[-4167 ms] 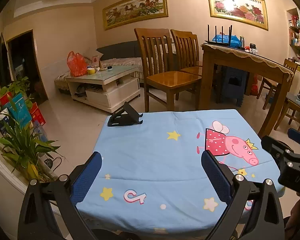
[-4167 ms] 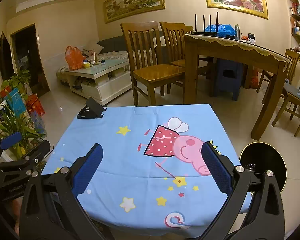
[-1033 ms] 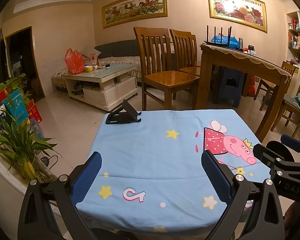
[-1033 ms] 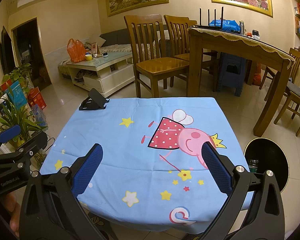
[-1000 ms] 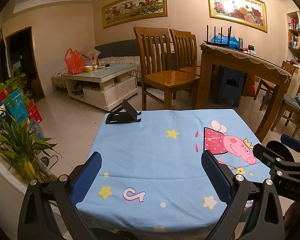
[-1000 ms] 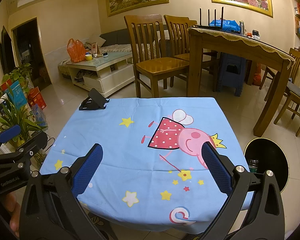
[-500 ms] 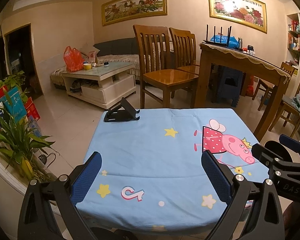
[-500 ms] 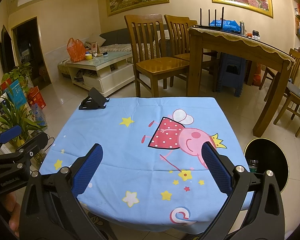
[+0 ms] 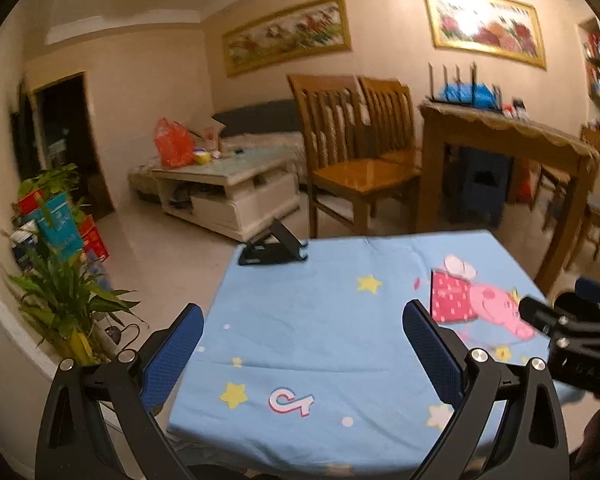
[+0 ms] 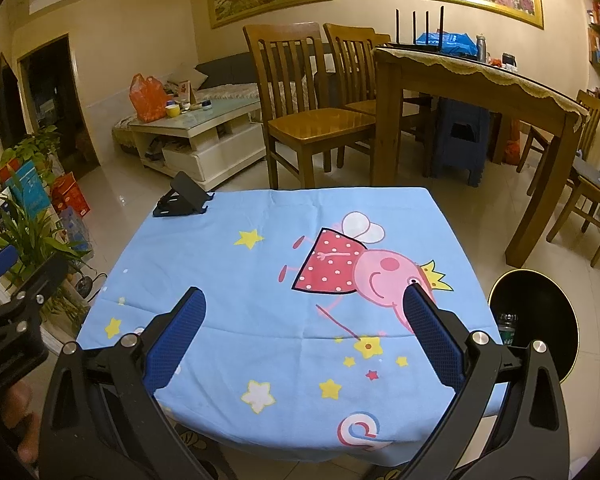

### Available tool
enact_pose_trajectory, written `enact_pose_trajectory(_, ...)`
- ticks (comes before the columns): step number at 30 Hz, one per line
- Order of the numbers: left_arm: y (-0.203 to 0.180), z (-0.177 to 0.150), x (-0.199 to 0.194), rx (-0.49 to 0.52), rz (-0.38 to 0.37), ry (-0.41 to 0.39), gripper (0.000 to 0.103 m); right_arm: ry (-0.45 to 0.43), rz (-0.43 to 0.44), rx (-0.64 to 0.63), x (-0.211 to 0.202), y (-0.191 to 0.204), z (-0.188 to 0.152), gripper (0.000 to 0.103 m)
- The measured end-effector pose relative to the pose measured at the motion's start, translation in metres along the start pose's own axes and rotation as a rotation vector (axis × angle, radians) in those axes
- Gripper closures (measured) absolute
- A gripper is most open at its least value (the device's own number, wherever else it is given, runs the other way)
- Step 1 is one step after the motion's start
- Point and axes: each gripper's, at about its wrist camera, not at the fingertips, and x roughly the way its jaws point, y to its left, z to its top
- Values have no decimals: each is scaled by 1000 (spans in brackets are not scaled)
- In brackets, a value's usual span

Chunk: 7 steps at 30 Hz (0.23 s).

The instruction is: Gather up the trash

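While both grippers are held above the table's near edge, nothing is gripped: the left gripper (image 9: 303, 338) is spread wide over the near left corner, and the right gripper (image 10: 304, 322) is spread just as wide toward the near right. The table (image 10: 268, 280) is covered by a blue cartoon cloth, and a black stand (image 10: 182, 200) is seen at its far left corner. A black bin (image 10: 539, 320) is seen on the floor beside the table's right edge, with a bottle (image 10: 507, 330) inside it.
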Motion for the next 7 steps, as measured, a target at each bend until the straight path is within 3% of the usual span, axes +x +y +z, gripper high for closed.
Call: enact_pose_trajectory(7, 3, -1, 9, 24, -2, 36, 7, 6, 3, -1, -1, -3, 1, 5)
